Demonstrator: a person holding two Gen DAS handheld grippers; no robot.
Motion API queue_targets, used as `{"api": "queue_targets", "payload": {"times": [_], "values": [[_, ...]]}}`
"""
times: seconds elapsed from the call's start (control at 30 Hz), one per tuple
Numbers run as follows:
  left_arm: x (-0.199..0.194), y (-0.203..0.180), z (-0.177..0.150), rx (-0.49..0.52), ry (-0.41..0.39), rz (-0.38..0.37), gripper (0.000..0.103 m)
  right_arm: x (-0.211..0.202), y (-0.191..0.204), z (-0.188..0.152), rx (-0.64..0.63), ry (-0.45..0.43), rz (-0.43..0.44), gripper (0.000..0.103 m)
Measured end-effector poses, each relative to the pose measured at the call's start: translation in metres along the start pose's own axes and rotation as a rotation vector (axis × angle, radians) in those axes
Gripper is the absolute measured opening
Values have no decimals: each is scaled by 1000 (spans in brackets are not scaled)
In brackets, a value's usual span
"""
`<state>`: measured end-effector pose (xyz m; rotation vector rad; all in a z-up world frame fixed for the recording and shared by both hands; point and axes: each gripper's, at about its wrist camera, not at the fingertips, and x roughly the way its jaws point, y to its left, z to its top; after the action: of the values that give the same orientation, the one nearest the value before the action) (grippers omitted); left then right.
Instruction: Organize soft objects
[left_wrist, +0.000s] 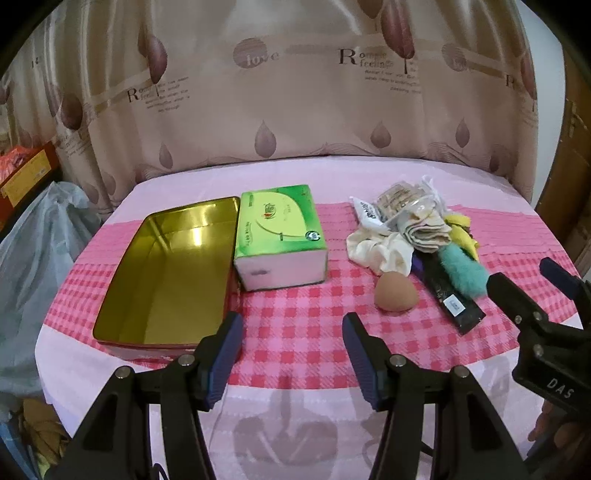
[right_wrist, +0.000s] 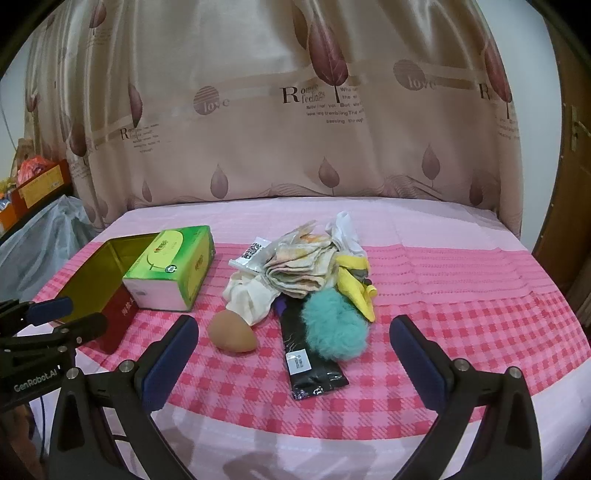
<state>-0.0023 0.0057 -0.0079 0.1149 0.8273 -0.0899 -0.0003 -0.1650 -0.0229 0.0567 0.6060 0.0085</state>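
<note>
Nothing is packed yet: the open gold-lined metal tin (left_wrist: 162, 273) at the left of the pink checked counter (left_wrist: 295, 332) holds nothing. The soft things lie in a heap at the right, a tan egg-shaped makeup sponge (right_wrist: 232, 335) nearest, a teal fluffy pompom (right_wrist: 334, 328) beside it. Both the left hand-held gripper (left_wrist: 291, 354) and the right hand-held gripper (right_wrist: 293, 350) hover released, grasping nothing. The next move, I'd guess, calls for the right one to dip onto the pompom or sponge and close gently.

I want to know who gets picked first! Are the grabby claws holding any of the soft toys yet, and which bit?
Nothing is held yet. The left gripper and the right gripper both hang open over the cloth, with nothing between their jaws.
</note>
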Motion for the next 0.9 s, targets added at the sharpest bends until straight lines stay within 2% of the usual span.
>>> {"api": "queue_targets", "payload": {"times": [0.9], "values": [[6,4,-1,-10,44,14,57,1,-2,0,9,13,-11,103]]}}
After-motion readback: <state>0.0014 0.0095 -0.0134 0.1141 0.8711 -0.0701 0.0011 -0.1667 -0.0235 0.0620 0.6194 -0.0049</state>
